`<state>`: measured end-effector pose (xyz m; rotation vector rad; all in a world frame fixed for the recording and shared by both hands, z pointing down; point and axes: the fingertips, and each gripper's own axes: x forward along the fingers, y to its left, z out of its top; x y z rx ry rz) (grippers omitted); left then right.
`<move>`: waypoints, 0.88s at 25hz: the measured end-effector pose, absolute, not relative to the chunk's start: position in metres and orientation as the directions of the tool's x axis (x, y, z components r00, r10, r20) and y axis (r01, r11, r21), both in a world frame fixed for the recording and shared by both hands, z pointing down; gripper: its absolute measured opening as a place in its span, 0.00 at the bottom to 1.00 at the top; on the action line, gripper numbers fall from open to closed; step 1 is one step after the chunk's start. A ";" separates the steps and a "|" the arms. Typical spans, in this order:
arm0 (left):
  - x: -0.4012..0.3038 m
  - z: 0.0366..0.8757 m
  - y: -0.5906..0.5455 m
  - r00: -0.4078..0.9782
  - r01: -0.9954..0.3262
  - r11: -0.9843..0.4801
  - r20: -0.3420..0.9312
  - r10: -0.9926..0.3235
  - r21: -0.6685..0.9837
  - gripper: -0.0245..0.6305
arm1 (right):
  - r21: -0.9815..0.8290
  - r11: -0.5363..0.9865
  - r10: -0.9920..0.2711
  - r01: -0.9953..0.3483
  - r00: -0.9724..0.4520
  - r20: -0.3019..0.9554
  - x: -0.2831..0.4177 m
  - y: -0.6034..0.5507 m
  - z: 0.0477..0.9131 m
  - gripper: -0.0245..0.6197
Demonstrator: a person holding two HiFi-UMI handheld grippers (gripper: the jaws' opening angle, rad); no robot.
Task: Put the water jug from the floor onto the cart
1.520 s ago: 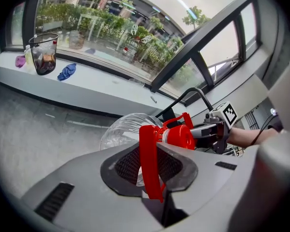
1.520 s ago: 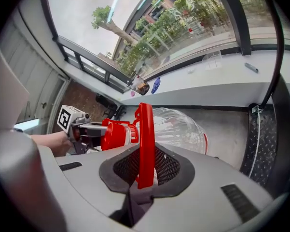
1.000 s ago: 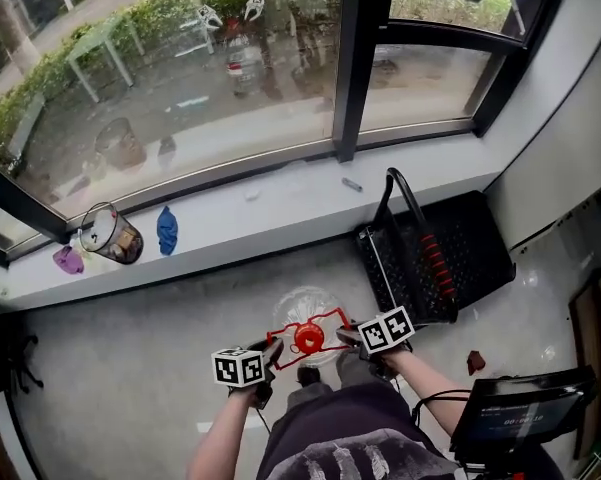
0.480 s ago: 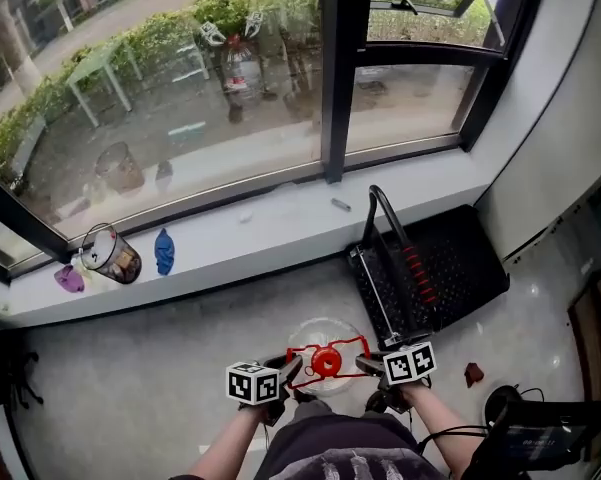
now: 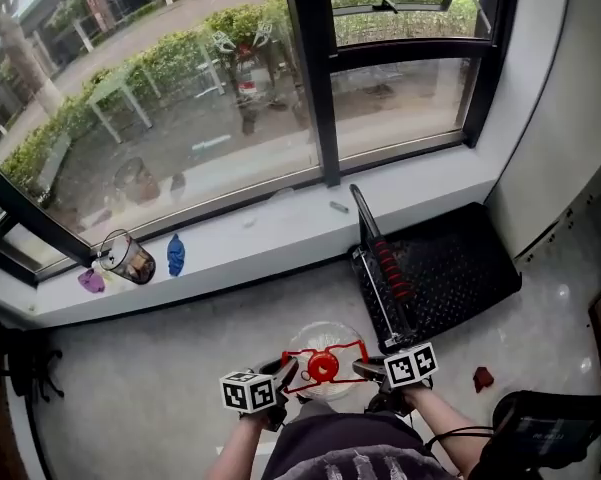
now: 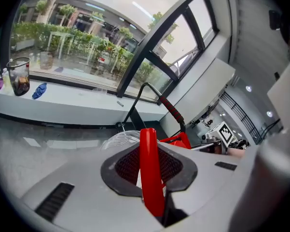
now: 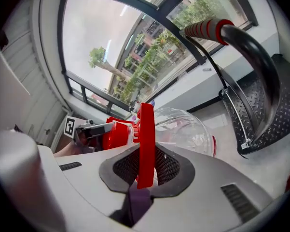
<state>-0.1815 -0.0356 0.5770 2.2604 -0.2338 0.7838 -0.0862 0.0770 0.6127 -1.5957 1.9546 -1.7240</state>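
Observation:
A clear water jug (image 5: 325, 340) with a red cap (image 5: 322, 367) hangs off the floor by its thin red handle frame (image 5: 298, 355). My left gripper (image 5: 283, 373) is shut on the frame's left side and my right gripper (image 5: 363, 368) on its right side. In the left gripper view the red handle (image 6: 149, 168) stands clamped between the jaws, with the jug (image 6: 119, 139) beyond. The right gripper view shows the handle (image 7: 145, 144) pinched the same way, beside the jug's dome (image 7: 186, 129). The black cart (image 5: 450, 268) lies on the floor just right of the jug, its handle (image 5: 380, 263) with a red grip upright.
A white windowsill runs along the window, bearing a round container (image 5: 130, 258), a blue thing (image 5: 176, 255) and a purple thing (image 5: 90, 281). A small red scrap (image 5: 483, 378) lies on the floor right of me. A black device (image 5: 545, 428) sits at the lower right. A wall closes the right side.
Both grippers and the jug have moved together toward the cart's near end and risen a little. Both grips on the red handle are unchanged.

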 end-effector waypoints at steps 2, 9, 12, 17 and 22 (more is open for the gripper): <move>-0.182 0.574 -0.023 0.795 -0.406 -0.716 0.606 0.030 0.568 0.11 | -0.773 -0.148 -0.714 -0.617 -0.474 0.516 -0.085 0.087 0.608 0.11; -0.183 0.582 0.033 0.782 -0.406 -0.698 0.619 0.068 0.590 0.11 | -0.838 -0.154 -0.735 -0.524 -0.506 0.451 -0.080 0.135 0.612 0.11; -0.180 0.578 0.041 0.799 -0.363 -0.693 0.591 0.113 0.623 0.11 | -0.888 -0.178 -0.785 -0.423 -0.483 0.387 -0.080 0.148 0.606 0.11; -0.179 0.593 0.059 0.808 -0.275 -0.696 0.552 0.206 0.663 0.11 | -0.854 -0.271 -0.801 -0.444 -0.388 0.456 -0.090 0.175 0.616 0.11; -0.178 0.590 0.067 0.815 -0.179 -0.671 0.491 0.308 0.719 0.11 | -0.813 -0.362 -0.798 -0.456 -0.300 0.523 -0.094 0.186 0.608 0.11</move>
